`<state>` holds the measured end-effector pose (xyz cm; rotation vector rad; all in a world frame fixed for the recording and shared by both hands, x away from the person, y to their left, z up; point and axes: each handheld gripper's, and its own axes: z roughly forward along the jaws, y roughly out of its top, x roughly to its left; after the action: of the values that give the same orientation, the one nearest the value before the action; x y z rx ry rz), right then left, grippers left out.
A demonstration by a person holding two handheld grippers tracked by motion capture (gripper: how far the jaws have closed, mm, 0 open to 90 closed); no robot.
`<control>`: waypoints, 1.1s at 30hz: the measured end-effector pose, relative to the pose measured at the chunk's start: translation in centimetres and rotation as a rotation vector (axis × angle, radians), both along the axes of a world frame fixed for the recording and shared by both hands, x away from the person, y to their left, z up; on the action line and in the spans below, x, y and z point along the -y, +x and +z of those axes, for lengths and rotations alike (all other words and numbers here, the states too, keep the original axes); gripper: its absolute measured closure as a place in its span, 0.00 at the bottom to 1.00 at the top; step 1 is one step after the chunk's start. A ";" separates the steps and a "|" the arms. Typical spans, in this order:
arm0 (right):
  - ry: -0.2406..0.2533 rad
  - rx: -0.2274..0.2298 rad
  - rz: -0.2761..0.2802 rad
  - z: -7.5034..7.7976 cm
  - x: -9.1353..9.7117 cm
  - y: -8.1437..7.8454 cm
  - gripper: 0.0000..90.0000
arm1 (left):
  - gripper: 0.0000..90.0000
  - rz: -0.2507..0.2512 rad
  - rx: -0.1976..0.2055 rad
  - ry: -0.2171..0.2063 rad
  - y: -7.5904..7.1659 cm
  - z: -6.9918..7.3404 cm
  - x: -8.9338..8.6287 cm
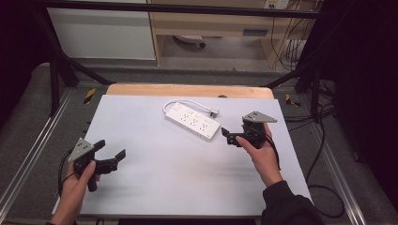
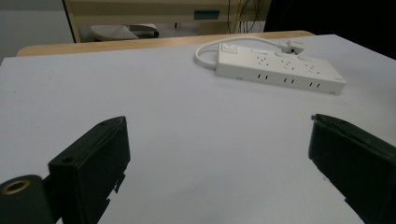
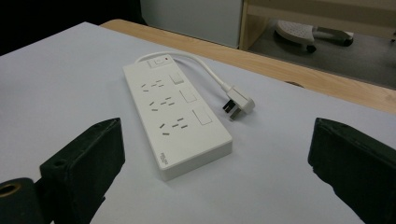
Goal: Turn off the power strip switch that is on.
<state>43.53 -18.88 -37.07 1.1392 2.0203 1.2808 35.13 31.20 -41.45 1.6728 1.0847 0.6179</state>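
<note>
A white power strip (image 1: 192,121) lies flat on the white table top (image 1: 164,187), right of centre toward the far side. Its short cord loops back, and its plug (image 1: 213,112) rests on the table beside it. In the right gripper view the strip (image 3: 175,112) and plug (image 3: 238,102) lie just ahead of my right gripper (image 3: 215,123). That gripper (image 1: 227,136) is open and empty, close to the strip's near right end. My left gripper (image 1: 110,149) is open and empty at the near left, with the strip (image 2: 280,70) far ahead of it (image 2: 217,123).
A wooden strip (image 1: 187,90) borders the table's far edge. A dark metal frame (image 1: 56,70) stands around the table, and black cables (image 1: 324,187) trail on the floor at the right. A wooden cabinet (image 1: 211,23) stands behind.
</note>
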 end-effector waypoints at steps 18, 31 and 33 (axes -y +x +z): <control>-0.002 -0.031 -0.009 1.9 -1.4 3.8 0.05 | 0.06 -0.026 -0.018 0.015 -0.3 -0.3 0.3; -0.008 -0.009 -0.014 3.5 -2.8 6.1 0.11 | 0.06 -0.017 -0.027 0.009 -0.4 -0.3 0.1; -0.009 -0.005 -0.008 3.6 -2.9 6.2 0.12 | 0.06 -0.017 -0.028 0.006 -0.5 -0.3 0.0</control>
<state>49.77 -15.96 -33.51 1.1464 2.0213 1.2649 34.67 31.21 -41.80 1.6986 1.0884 0.5896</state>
